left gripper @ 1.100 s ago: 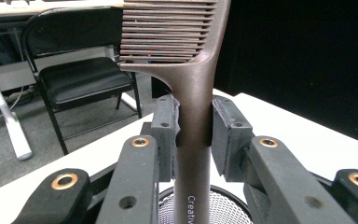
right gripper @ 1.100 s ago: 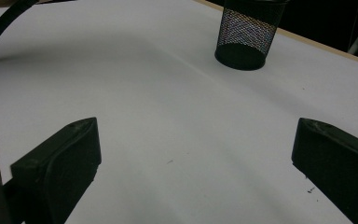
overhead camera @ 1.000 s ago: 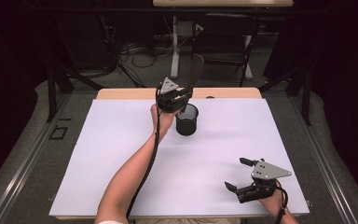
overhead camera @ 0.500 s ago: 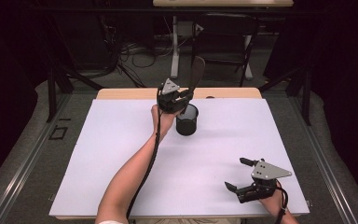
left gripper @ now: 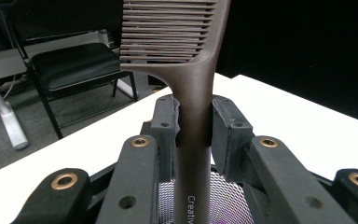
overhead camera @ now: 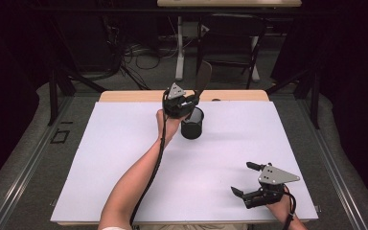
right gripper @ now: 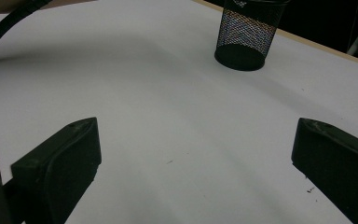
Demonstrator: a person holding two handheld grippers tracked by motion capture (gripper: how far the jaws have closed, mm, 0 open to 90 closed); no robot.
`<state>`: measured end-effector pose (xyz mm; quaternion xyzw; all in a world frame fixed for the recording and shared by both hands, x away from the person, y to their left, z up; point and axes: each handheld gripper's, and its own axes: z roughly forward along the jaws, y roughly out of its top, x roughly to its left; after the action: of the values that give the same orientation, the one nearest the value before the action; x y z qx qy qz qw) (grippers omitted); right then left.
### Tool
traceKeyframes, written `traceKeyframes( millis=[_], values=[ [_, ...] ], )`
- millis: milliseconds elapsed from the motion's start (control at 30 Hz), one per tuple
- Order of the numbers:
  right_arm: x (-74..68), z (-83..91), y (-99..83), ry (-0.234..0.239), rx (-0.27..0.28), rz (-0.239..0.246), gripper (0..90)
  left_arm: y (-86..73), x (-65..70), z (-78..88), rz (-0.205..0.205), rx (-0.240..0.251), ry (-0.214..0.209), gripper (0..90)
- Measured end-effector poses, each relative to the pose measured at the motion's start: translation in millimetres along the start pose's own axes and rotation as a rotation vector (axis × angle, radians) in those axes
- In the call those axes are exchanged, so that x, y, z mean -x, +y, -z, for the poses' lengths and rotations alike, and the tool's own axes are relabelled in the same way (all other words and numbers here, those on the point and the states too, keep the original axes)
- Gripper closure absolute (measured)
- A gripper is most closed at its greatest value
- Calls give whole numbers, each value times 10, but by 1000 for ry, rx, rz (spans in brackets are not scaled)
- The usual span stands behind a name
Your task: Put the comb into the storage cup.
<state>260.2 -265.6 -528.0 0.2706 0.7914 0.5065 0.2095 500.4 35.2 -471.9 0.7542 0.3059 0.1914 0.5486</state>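
Comb point(left gripper: 186, 70) tilted since; printed handle above mesh cup point(left gripper: 223, 198).

Comb point(left gripper: 193, 84) cut off above the jaws by the top edge, teeth ends out of frame; handle's lower end lost below, printed lettering unreadable past a few letters. Mesh cup point(right gripper: 247, 35) beyond the jaws clipped at its rim by the top edge.

One brown comb point(left gripper: 186, 60) stands above one black mesh cup point(overhead camera: 192, 123). Two grippers: one point(overhead camera: 188, 101) over the cup, one point(overhead camera: 249, 179) well apart from it.
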Motion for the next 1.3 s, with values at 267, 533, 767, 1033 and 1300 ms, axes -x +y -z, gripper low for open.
traceKeyframes(
  millis=[267, 533, 767, 1033, 1300],
  values=[
    [-5, 0, 4, -1, 3, 1, 11, -62, 3, -9, 4, -9, 5, 724],
    [-4, 2, 4, -1, 3, 2, 11, -71, 24, -29, -1, -22, -7, 724],
    [-5, 2, 6, 0, 2, 3, 11, -80, 16, -24, -3, -30, -2, 724],
    [-8, -5, 4, 4, 3, 1, 11, -122, 13, -31, -8, -39, 2, 725],
    [-5, -2, 4, 2, -4, 1, 11, -194, 4, -50, -23, -70, 11, 724]
  ],
)
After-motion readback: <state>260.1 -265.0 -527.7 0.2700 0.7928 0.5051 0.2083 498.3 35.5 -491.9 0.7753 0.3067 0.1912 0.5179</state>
